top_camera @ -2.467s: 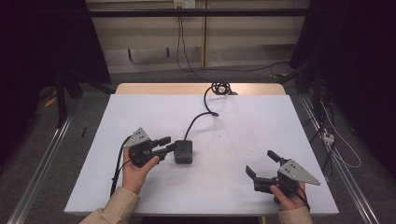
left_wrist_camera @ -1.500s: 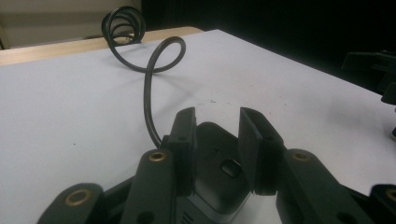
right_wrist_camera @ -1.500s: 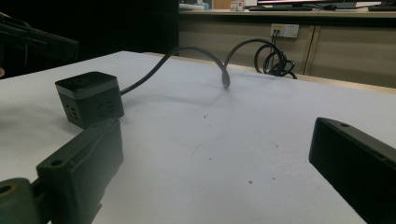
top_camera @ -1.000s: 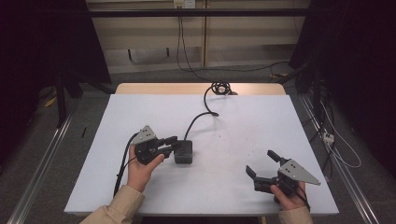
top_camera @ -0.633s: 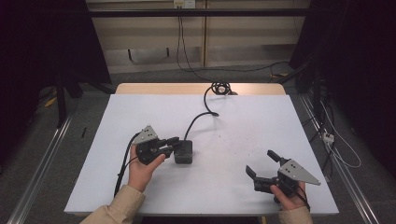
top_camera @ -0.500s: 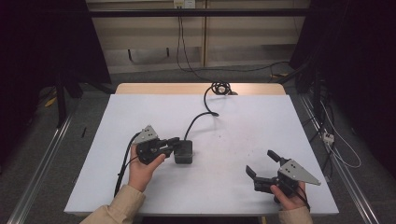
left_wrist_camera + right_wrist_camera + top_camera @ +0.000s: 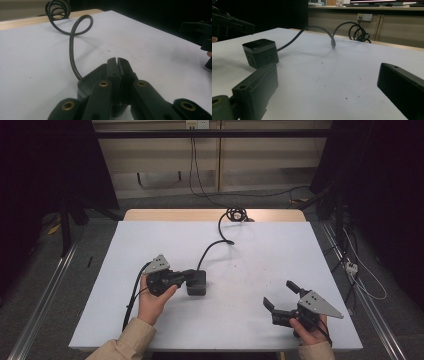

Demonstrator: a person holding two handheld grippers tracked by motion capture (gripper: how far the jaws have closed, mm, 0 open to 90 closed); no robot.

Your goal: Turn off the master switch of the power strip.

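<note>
Left gripper (image 7: 187, 276) is seen closed, jaws together over the black power adapter (image 7: 196, 283), gripping nothing; right gripper (image 7: 281, 296), well apart from the adapter, is wide open; jaws should be opened before the adapter is grasped.

A white table (image 7: 240, 245) carries 1 black box (image 7: 197, 282), its black cable (image 7: 210, 251) curling away to a coil (image 7: 237, 214) at the far edge.

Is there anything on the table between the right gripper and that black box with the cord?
Nothing visible does. Bare white table lies between the open right gripper and the black box. The box's cord runs off toward the table's far edge, away from that path. The left gripper sits shut at the box's other side.
</note>
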